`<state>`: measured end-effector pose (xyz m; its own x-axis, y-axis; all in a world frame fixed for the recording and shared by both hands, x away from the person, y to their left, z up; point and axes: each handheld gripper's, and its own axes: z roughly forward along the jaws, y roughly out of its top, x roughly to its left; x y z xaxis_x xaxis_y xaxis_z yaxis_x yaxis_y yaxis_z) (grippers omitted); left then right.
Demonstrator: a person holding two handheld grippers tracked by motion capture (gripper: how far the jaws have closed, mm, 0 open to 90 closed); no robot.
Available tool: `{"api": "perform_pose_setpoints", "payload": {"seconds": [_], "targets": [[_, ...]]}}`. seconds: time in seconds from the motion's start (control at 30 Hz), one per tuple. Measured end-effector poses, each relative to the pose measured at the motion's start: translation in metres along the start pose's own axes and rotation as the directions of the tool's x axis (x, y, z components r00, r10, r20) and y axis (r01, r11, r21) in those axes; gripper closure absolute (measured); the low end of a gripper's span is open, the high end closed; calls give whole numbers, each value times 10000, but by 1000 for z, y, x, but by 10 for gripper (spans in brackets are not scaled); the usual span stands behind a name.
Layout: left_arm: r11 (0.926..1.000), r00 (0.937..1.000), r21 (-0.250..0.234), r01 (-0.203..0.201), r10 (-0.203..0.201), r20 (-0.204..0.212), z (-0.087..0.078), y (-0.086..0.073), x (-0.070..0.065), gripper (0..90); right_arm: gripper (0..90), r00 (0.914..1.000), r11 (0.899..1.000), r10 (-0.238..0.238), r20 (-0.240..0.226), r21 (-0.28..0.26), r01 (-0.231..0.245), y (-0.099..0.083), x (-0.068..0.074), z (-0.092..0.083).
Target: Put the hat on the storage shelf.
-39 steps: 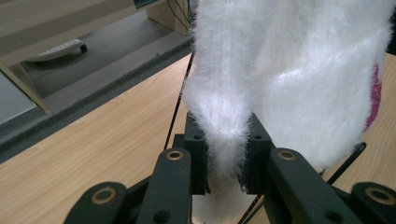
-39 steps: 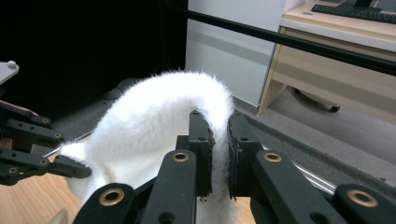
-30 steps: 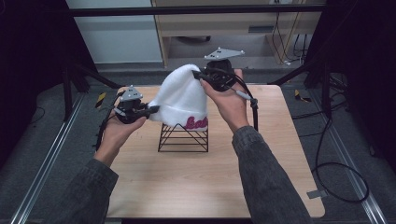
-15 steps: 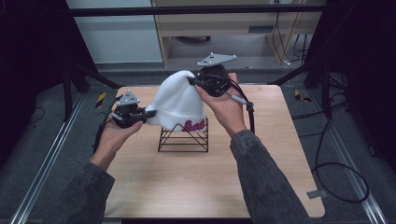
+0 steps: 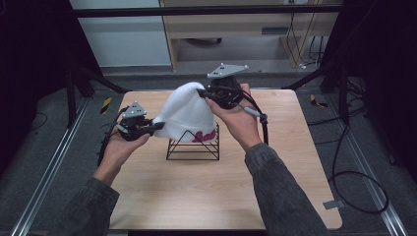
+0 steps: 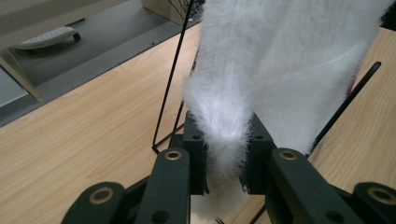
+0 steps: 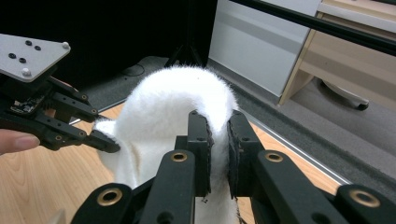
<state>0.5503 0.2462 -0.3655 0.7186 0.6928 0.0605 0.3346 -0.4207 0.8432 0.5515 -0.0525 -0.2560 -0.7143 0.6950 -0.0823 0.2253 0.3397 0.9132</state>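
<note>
lab (black frame rails (image 5: 196,10), cables (image 5: 354,177))

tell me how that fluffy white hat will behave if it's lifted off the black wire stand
The fluffy white knit hat probably stays floppy: its edge bunches between the left tool. It looks light, hanging from two pinches. The thin black wire stand might snag the fuzz and tip.

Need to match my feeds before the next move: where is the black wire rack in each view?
High view: black wire rack at table centre, under the white fluffy hat.
Left gripper view: thin black rods left of the hat, beyond the jaws.
Right gripper view: I cannot make it out behind the hat.
Shared landmark: the white fluffy hat, pinched by both grippers.
</note>
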Motion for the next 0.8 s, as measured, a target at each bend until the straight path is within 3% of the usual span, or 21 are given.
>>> {"api": "perform_pose_setpoints", "payload": {"seconds": [0.8], "targets": [[9998, 9998, 161, 84, -87, 162, 6, -10, -3, 751, 811, 9999, 9998, 10, -136, 201, -7, -9, 5, 0]]}}
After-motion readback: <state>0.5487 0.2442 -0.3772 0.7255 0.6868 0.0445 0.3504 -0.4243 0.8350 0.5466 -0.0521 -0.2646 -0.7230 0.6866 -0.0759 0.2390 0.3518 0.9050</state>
